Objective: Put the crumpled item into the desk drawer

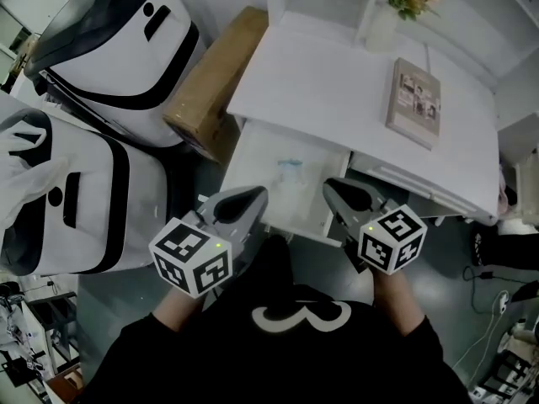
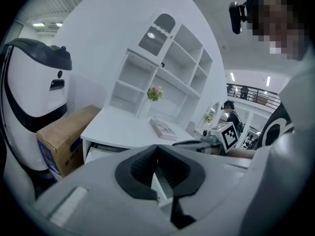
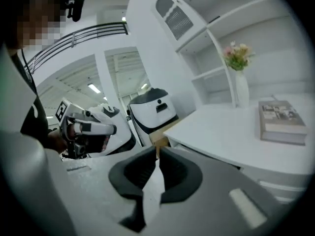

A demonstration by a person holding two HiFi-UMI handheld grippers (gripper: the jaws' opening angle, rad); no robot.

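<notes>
- The left gripper's [image 1: 251, 199] fingers [image 2: 140, 168] are pressed together at the tips, and nothing is between them.
- The right gripper's [image 1: 338, 190] fingers [image 3: 179, 173] are almost pressed together too. Only a thin slit shows at the tips, and they hold nothing.
- Both grippers hang side by side, close to the person's body. They are just in front of the open drawer [image 1: 253, 160] and do not touch it.
- The crumpled item [image 1: 290, 172] lies inside the drawer, near the middle. It looks thin, pale and see-through, with a bit of blue on it. What it is made of cannot be told.
- The drawer is pulled far out from under the white table [image 1: 337, 99]. A book [image 1: 414, 101] lies on the table top, and a vase of flowers [image 1: 386, 19] stands at the back.
- A brown cardboard box [image 1: 215, 82] leans just beside the table's left end.
- The putting-in step looks done, since the item is in the drawer and both grippers are empty.
- The next move is likely to shut the drawer. That calls for putting a gripper flat against the drawer's front edge and pushing straight in.
- The push should be slow, so the light item does not slide or get caught at the back.
</notes>
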